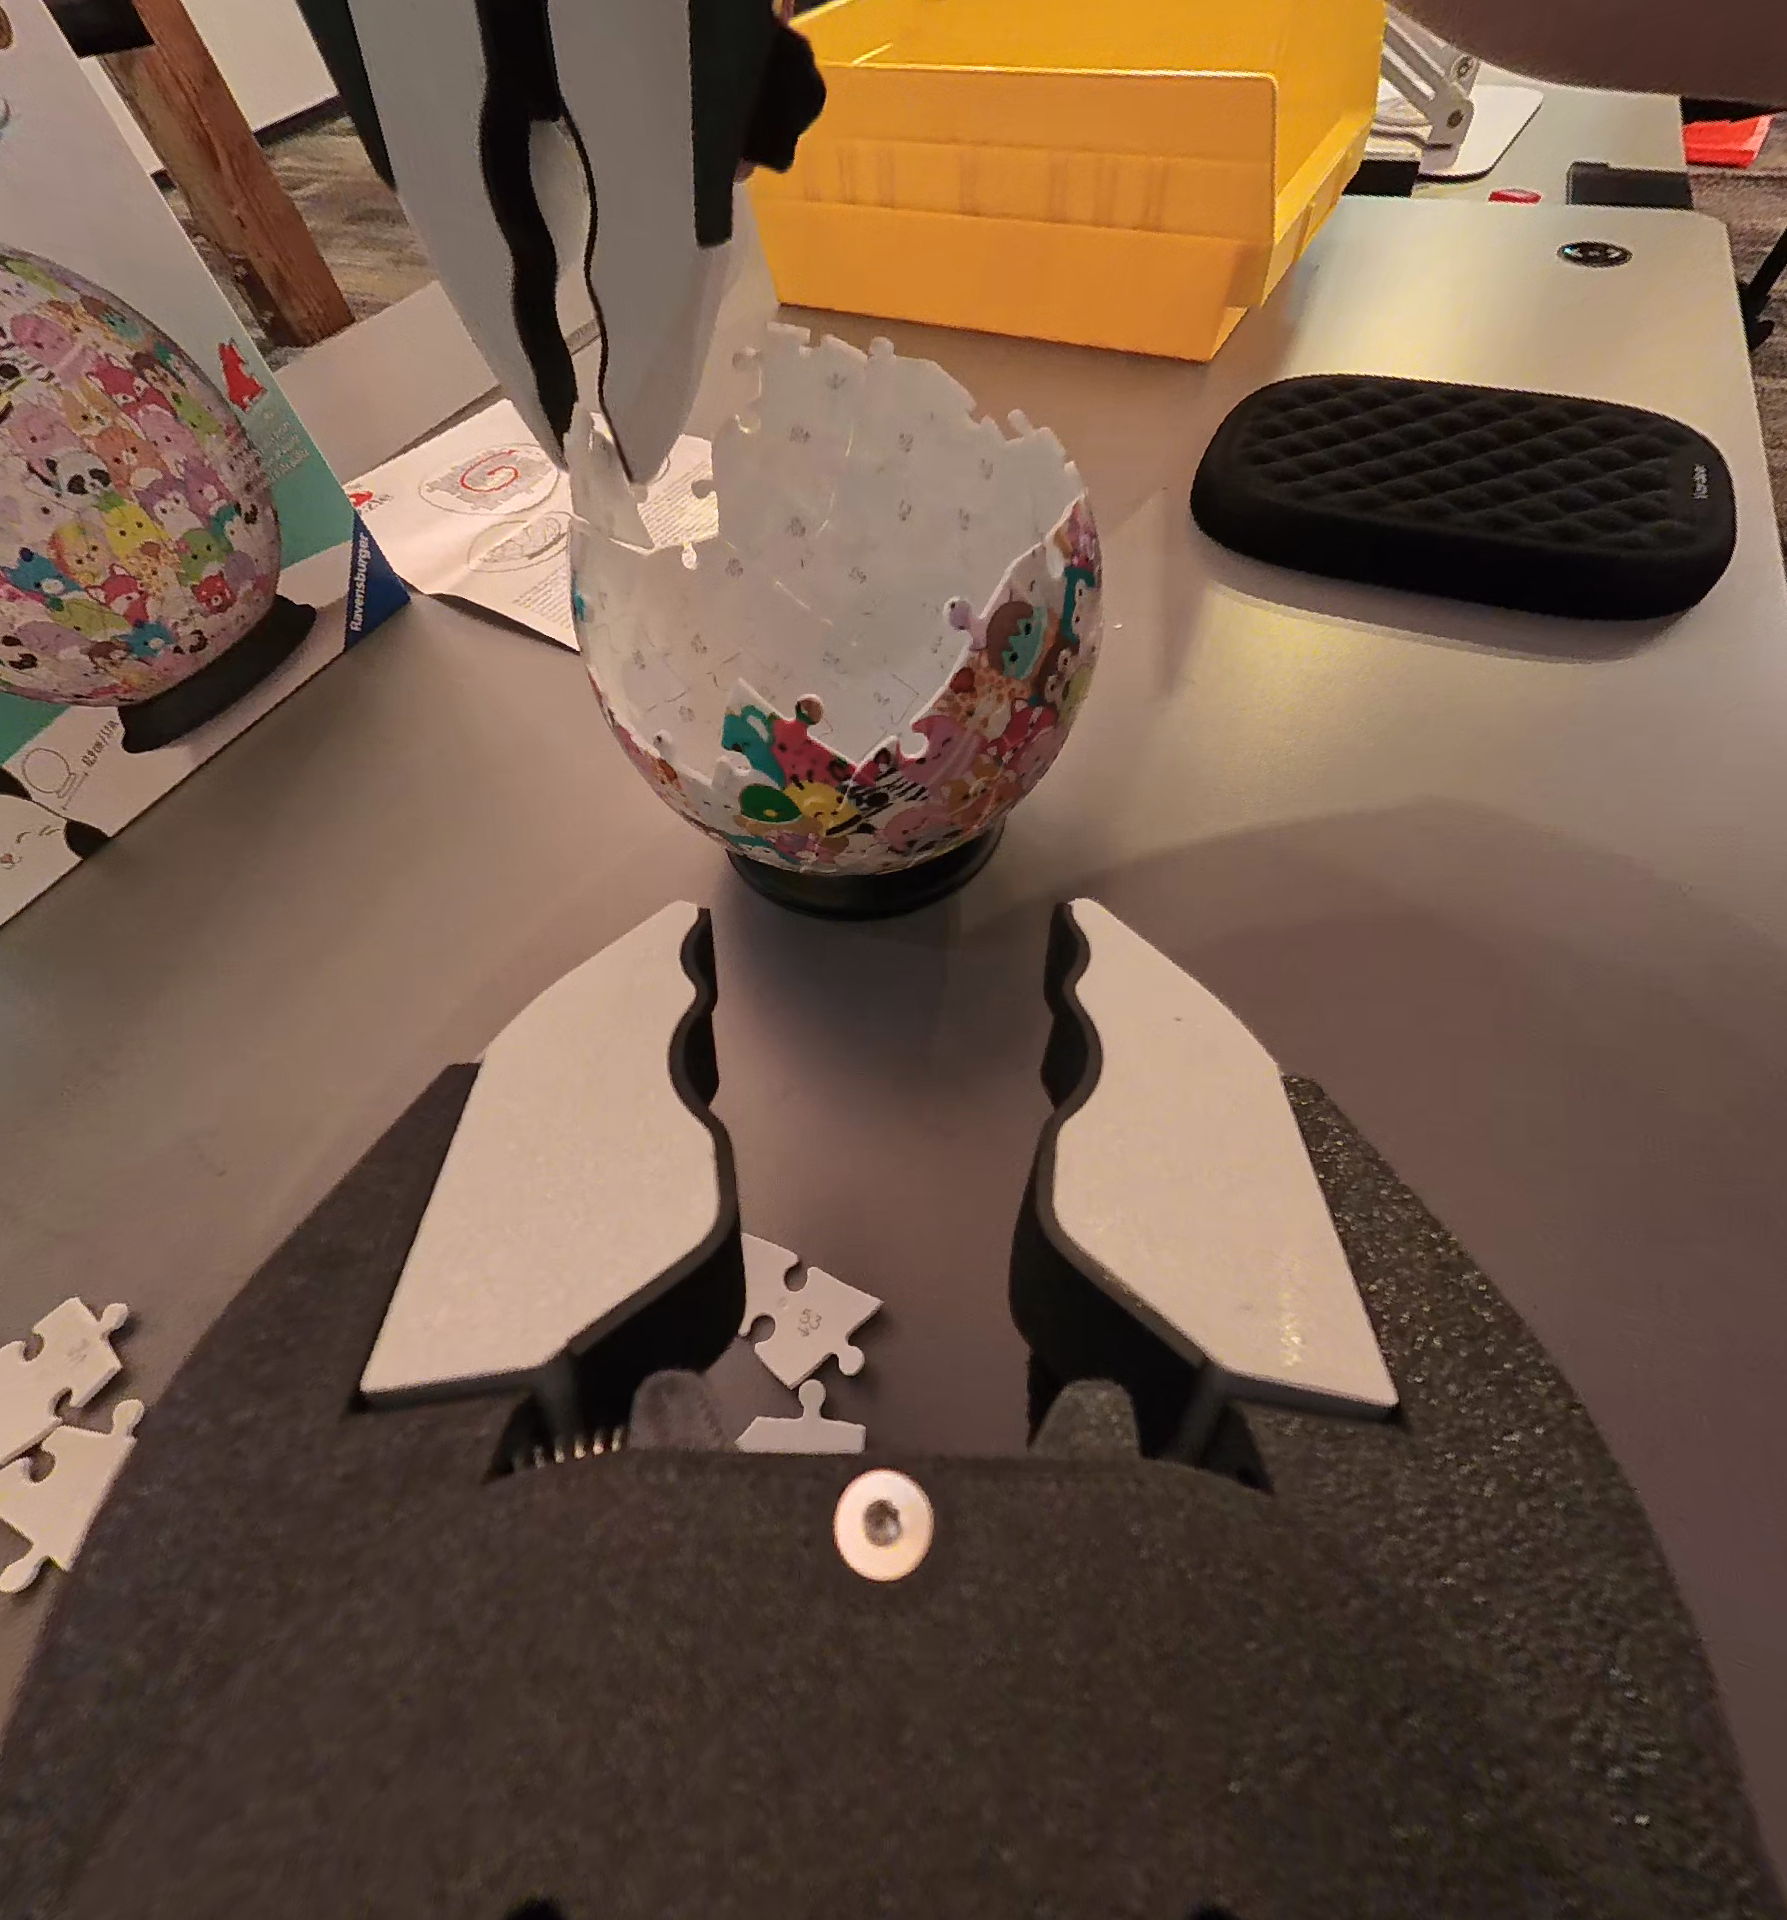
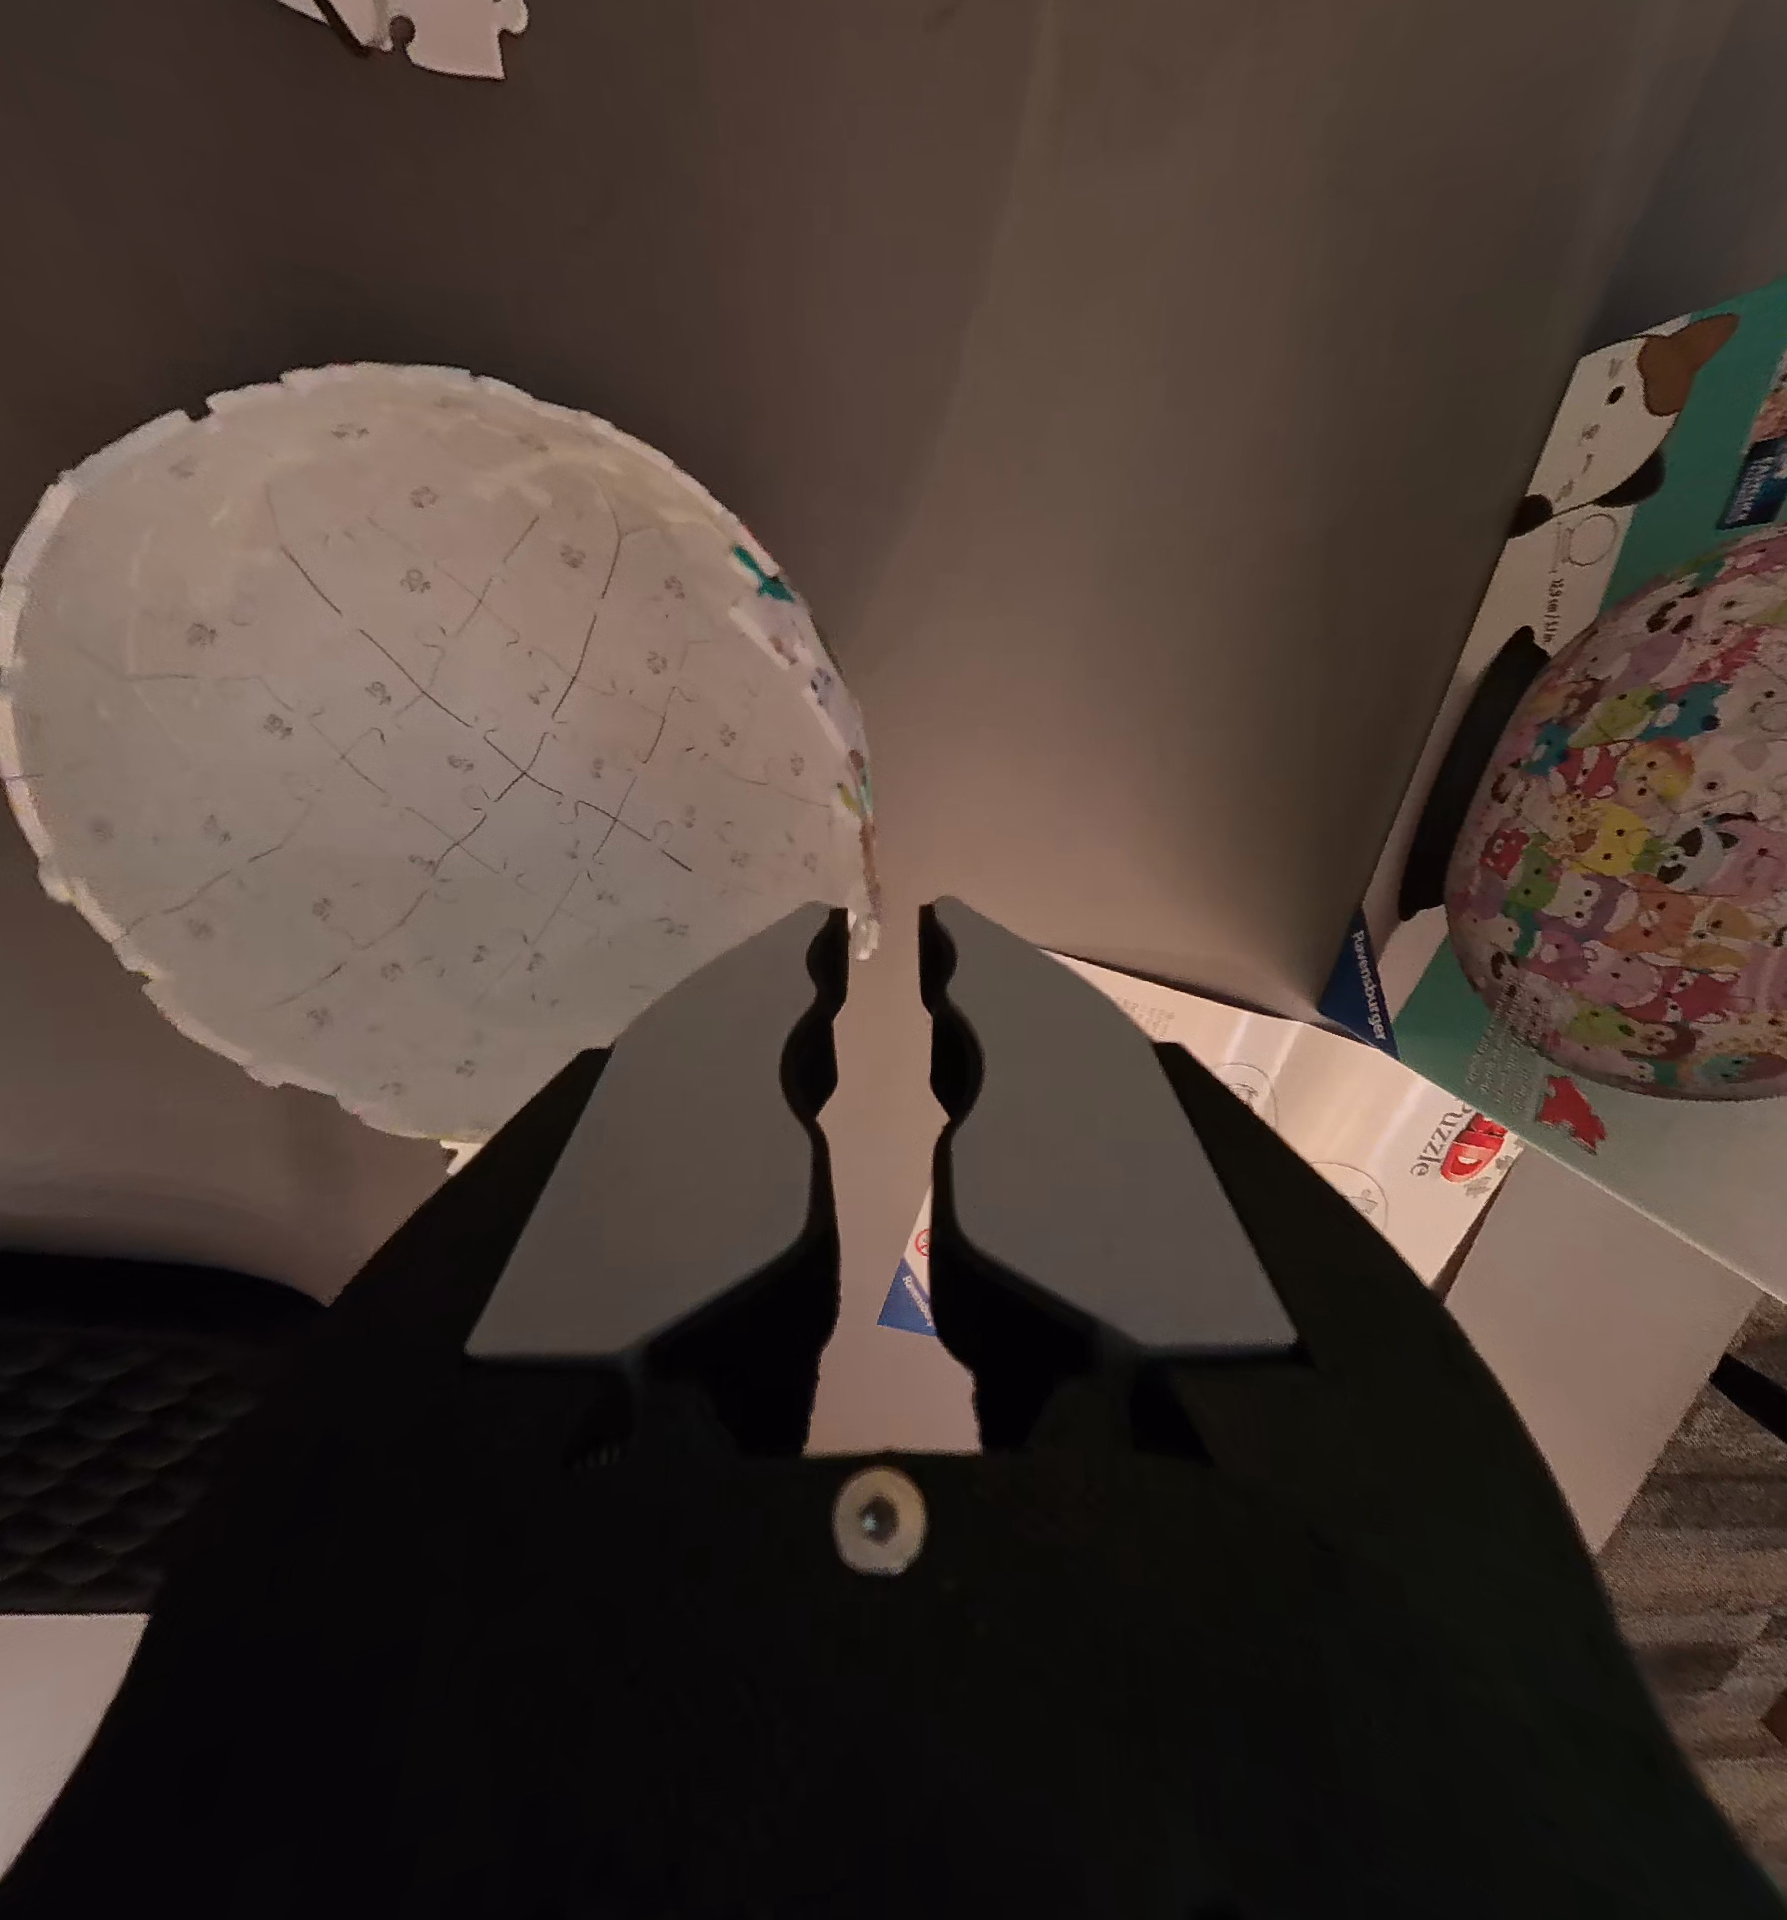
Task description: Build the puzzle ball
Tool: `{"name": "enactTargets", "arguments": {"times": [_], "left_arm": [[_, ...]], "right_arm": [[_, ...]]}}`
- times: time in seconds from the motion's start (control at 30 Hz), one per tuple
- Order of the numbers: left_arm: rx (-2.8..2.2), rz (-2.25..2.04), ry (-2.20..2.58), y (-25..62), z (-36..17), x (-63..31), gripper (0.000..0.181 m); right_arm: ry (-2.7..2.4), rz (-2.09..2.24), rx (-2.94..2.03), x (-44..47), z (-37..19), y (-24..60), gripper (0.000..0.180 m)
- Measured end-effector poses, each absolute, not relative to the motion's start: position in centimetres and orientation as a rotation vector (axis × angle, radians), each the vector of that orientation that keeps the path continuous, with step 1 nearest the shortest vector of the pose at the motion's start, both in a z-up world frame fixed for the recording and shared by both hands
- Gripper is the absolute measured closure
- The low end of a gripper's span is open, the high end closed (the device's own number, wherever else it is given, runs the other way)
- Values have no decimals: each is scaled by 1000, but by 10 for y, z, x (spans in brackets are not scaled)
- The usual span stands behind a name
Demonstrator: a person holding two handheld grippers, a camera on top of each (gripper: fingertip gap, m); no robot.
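Note:
The half-built puzzle ball (image 1: 868,644) stands on a black ring stand (image 1: 873,883) in the middle of the grey table (image 1: 1388,935). Its top is open and shows the white inside, which also fills the right wrist view (image 2: 401,727). My right gripper (image 1: 608,457) comes down from above to the ball's left rim and pinches a white puzzle piece (image 1: 608,499) there; in its own view (image 2: 884,920) the rim sits between nearly shut fingers. My left gripper (image 1: 881,914) is open and empty, low in front of the stand. A loose white piece (image 1: 811,1320) lies between its fingers.
More loose pieces (image 1: 32,1392) lie at the front left. The puzzle box (image 1: 89,520) stands at the left, with an instruction sheet (image 1: 473,520) behind the ball. A yellow bin (image 1: 1024,208) is at the back and a black cushioned pad (image 1: 1460,488) at the right. The gap from one gripper's tips to the other's is roughly 15 centimeters.

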State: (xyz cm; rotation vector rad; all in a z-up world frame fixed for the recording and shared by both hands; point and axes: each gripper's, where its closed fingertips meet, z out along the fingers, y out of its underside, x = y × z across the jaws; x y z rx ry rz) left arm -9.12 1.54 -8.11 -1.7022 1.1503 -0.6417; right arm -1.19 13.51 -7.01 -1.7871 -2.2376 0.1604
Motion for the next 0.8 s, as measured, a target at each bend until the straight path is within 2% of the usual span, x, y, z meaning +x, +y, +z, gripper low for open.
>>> {"name": "enactTargets", "arguments": {"times": [0.2, 0.37, 0.8], "left_arm": [[-1707, -618, 1175, 14, -85, -90, 120], [-1714, -619, 1184, 14, -88, -88, 120], [-1721, -622, 1188, 14, -90, -88, 120]], "right_arm": [[-2266, 211, -1788, -13, -73, 133, 175], [-2269, 324, -1818, -12, -73, 132, 176], [-2375, 997, -2034, -5, -76, 127, 176]]}}
